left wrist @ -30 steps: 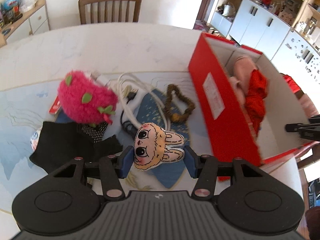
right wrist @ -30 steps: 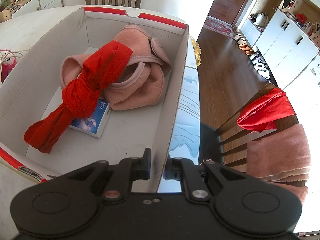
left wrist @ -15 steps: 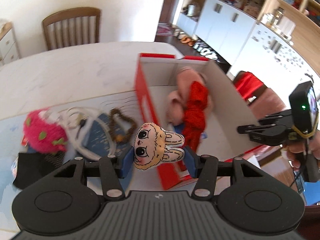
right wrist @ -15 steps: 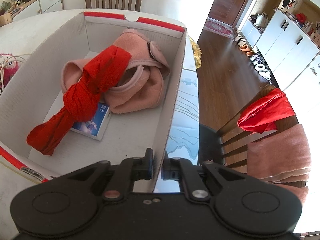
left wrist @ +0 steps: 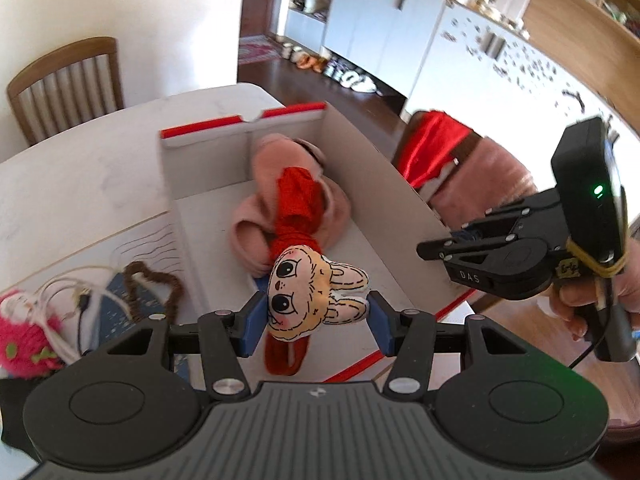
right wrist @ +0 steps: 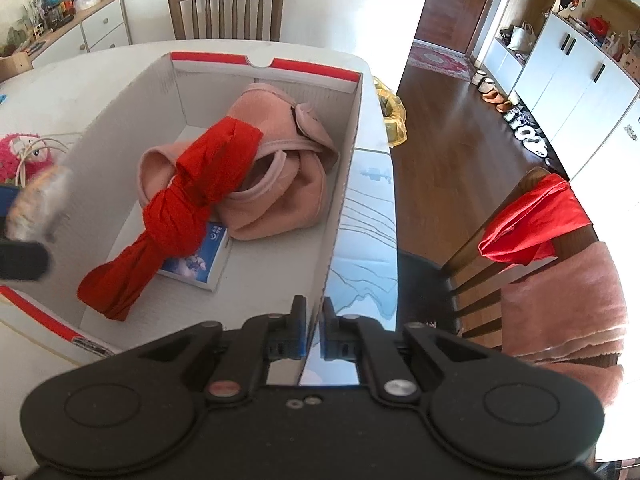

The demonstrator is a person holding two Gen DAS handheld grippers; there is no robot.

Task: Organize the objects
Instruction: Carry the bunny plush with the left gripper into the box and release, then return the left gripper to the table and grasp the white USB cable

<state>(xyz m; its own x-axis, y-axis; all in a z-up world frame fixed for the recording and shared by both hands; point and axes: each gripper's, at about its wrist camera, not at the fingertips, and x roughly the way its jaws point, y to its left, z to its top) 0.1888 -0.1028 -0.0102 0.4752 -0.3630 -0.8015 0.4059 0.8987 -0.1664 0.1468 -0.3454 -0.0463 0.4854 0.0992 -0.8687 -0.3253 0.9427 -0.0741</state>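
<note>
My left gripper (left wrist: 316, 322) is shut on a small bunny-face plush (left wrist: 316, 296) and holds it above the near end of the red-edged cardboard box (left wrist: 208, 204). The plush shows blurred at the left edge of the right wrist view (right wrist: 38, 200). Inside the box lie a pink garment (right wrist: 276, 184), a knotted red cloth (right wrist: 188, 208) and a blue-white packet (right wrist: 200, 260). My right gripper (right wrist: 314, 332) is shut on the box's right wall (right wrist: 340, 200) near its near corner; it also shows in the left wrist view (left wrist: 436, 249).
On the table left of the box lie a pink fuzzy toy (left wrist: 20, 340), a white cable (left wrist: 60, 300), a brown hair tie (left wrist: 148, 284) and a blue mat. A chair with red and pink cloths (right wrist: 552, 248) stands right of the table. Another chair (right wrist: 226, 10) stands at the far side.
My left gripper has carried the bunny plush from over the table's clutter rightward to above the box. My right gripper has kept its hold on the box wall.
</note>
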